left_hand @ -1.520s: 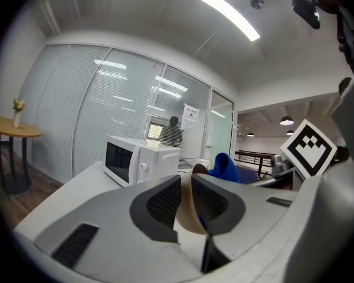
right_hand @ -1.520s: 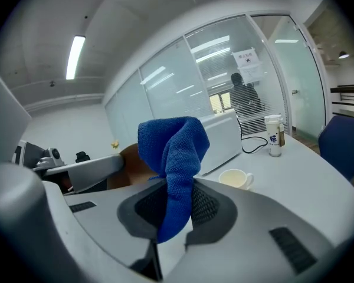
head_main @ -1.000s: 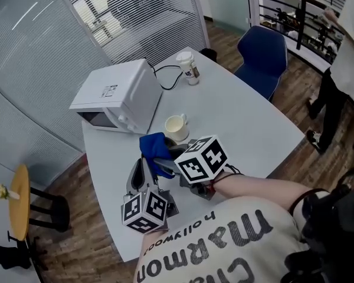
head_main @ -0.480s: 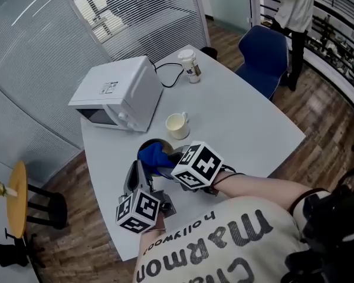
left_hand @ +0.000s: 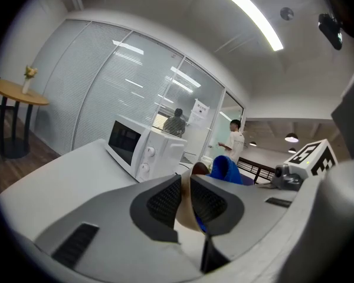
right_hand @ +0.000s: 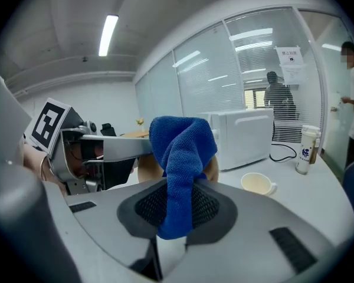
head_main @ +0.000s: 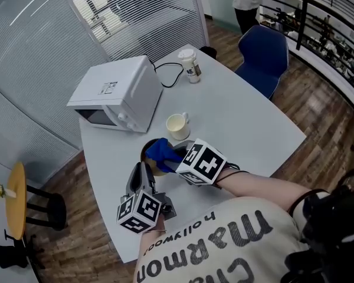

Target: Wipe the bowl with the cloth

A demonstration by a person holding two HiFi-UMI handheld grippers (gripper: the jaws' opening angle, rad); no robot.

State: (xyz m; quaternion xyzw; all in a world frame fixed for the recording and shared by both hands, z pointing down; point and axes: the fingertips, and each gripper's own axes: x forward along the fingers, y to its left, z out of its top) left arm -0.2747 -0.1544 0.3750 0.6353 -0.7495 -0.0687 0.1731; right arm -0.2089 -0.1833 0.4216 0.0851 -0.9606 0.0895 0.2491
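Right gripper view: my right tool [right_hand: 177, 208] pinches the blue cloth [right_hand: 180, 152] over the brown bowl [right_hand: 147, 168] on the counter [head_main: 242, 117], my left tool [left_hand: 187, 202] clamps only its rim, so hard wiping could twist it free.

Two hand-held grippers meet close in front of the person's chest. The left gripper [head_main: 143, 173] points nearly level, its jaws pinched on the thin rim of the bowl [left_hand: 186, 211]. The right gripper [head_main: 174, 160], on a bare forearm [head_main: 253, 184] reaching in from the right (its marker cube tilted), angles downward, jaws clamped on the cloth [right_hand: 180, 152].
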